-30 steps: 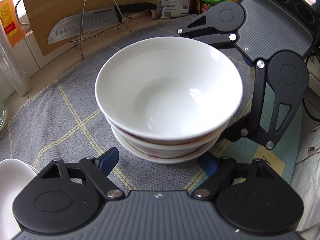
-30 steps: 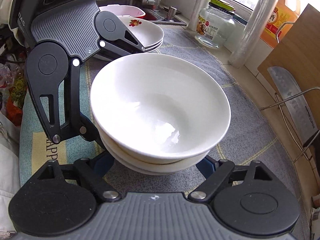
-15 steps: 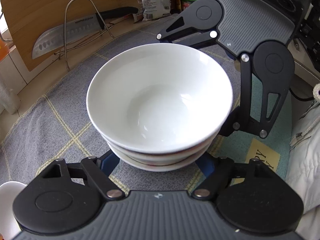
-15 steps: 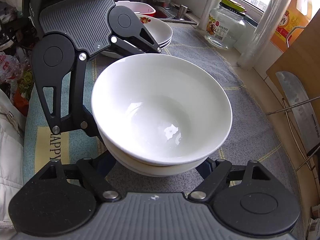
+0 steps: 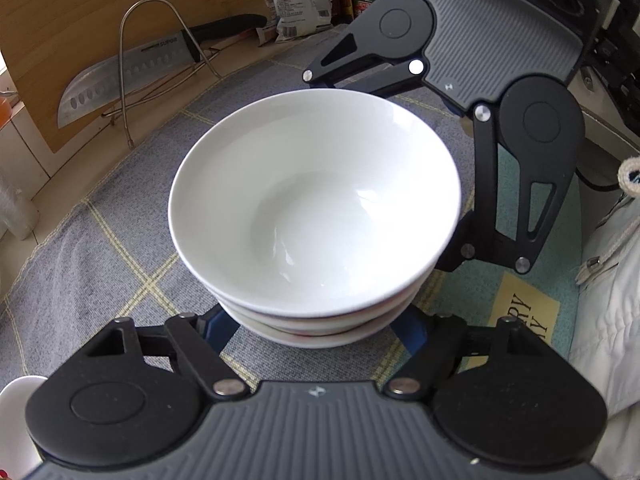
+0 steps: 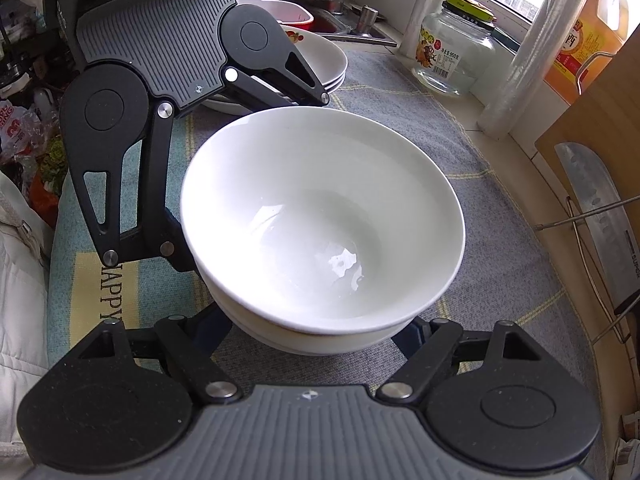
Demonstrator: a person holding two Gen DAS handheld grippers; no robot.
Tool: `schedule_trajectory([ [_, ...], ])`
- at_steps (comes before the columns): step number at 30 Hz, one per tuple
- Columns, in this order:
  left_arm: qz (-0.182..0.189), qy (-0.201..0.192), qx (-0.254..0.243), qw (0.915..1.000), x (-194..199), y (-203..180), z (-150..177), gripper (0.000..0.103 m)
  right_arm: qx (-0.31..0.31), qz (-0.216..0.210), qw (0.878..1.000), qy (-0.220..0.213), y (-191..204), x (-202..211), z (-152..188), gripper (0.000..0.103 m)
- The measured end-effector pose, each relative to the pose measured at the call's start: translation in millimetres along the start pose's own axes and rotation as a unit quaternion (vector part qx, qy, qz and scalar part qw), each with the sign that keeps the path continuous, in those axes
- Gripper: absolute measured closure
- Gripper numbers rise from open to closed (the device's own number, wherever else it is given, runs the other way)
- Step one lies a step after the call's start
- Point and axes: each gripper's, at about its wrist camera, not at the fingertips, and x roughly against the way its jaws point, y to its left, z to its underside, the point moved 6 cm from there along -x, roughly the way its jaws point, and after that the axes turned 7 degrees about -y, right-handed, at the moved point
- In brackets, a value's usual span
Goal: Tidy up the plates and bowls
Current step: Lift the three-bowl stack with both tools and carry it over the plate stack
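Observation:
A stack of white bowls (image 5: 316, 208) sits on the grey checked mat (image 5: 100, 240), with a red-trimmed bowl low in the stack. My left gripper (image 5: 312, 326) is shut on the stack's lower part, its blue fingers (image 5: 214, 326) tucked under the rims on both sides. From the opposite side my right gripper (image 6: 312, 332) grips the same stack of bowls (image 6: 320, 220), its pads mostly hidden beneath the rims. The right gripper's black linkage (image 5: 532, 184) shows behind the bowls in the left wrist view. A stack of plates (image 6: 324, 60) lies beyond, near the sink.
A knife (image 5: 124, 76) rests on a wire rack against a wooden board at the mat's far side. A glass jar (image 6: 456, 56), a plastic-wrap roll (image 6: 532, 52) and an oil bottle (image 6: 592, 28) line the window edge. A person's white garment (image 5: 608, 280) is close by.
The left gripper's fingers have closed in from beside the stack until they sit under its rims. The right gripper's fingers narrowed slightly. The bowls have stayed on the mat.

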Motion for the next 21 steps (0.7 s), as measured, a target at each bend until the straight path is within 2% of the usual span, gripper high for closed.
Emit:
schedule_trajectory([
  [12,-0.001,0.005,0.011,0.9999,6,-5,-1,0.023,0.006,-0.002,1.0,0.004,7,6,-3,0.017],
  [21,-0.015,-0.002,0.018,0.9997,28,-5,-2,0.023,0.024,0.0,1.0,-0.004,15,17,-18,0.017],
])
